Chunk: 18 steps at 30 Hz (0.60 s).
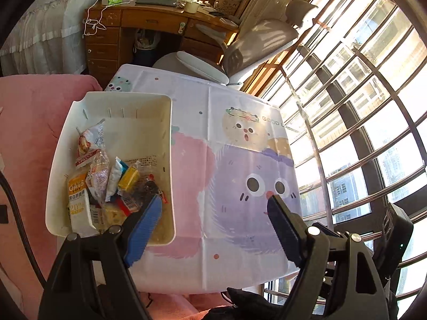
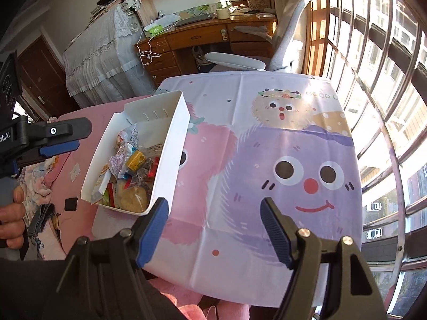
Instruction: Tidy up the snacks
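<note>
A: Where are the snacks [image 1: 106, 181]?
B: All piled in the white bin [image 1: 165, 122], at the left edge of the cartoon tablecloth [image 1: 240, 160].
A: And the grippers?
B: Left gripper [image 1: 213, 205] spread wide, empty, beside the bin. Right gripper [image 2: 213, 208] likewise wide, holding nothing, over the cloth right of the bin.

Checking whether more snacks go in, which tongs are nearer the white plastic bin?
Left. The left tongs hang open with one finger over the white plastic bin's near corner; the right tongs are open over the cartoon tablecloth beside it.
</note>
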Motion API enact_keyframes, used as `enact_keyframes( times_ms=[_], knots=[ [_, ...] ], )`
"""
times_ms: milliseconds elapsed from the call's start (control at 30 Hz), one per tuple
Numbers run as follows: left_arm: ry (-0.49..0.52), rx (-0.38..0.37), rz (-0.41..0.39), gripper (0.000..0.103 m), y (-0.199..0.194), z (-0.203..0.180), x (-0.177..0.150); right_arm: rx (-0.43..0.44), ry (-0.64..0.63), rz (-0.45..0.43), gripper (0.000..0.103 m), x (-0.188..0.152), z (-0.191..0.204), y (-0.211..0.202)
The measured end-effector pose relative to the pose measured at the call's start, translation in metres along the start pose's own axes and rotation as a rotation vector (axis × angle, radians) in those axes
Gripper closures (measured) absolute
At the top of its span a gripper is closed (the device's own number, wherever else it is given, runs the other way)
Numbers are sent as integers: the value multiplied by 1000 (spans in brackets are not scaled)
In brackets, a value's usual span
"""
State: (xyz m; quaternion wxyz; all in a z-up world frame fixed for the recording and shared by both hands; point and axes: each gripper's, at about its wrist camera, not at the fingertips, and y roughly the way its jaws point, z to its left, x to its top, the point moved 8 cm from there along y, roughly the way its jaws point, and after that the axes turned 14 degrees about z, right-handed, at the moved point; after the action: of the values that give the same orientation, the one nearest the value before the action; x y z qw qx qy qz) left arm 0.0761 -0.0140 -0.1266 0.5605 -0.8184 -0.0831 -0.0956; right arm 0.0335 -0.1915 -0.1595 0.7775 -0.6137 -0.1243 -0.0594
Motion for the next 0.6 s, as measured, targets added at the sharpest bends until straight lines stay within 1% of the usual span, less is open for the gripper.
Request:
enact_keyframes(
  times_ms=[67,133,200,267,300,333,400,433,533,600],
  knots=[
    [-2,15,-23,23,-2,-19,-10,-22,22,11,27,-12,-17,-16],
    [0,49,-37,22,-6,-33,-21,-27,44,29,26,-21,-31,-29],
    [10,99,-44,18,-12,-45,-29,-26,63,43,25,-29,-40,-44],
    [18,114,-49,15,-22,-56,-36,-52,79,36,22,-36,-45,-61],
    [29,127,-55,13,-27,-62,-39,-47,85,25,21,-40,-47,-71],
    [48,143,-66,9,-33,-69,-41,-34,94,17,19,-43,-47,-79],
    [83,187,-96,4,-45,-79,-46,-14,125,6,15,-46,-46,-93],
    [85,215,-113,1,-50,-81,-48,-14,136,2,14,-47,-44,-97],
    [58,284,-155,0,-61,-80,-57,-42,142,-19,9,-55,-36,-104],
    [45,306,-160,0,-63,-75,-64,-27,140,-15,7,-62,-28,-102]
  ],
)
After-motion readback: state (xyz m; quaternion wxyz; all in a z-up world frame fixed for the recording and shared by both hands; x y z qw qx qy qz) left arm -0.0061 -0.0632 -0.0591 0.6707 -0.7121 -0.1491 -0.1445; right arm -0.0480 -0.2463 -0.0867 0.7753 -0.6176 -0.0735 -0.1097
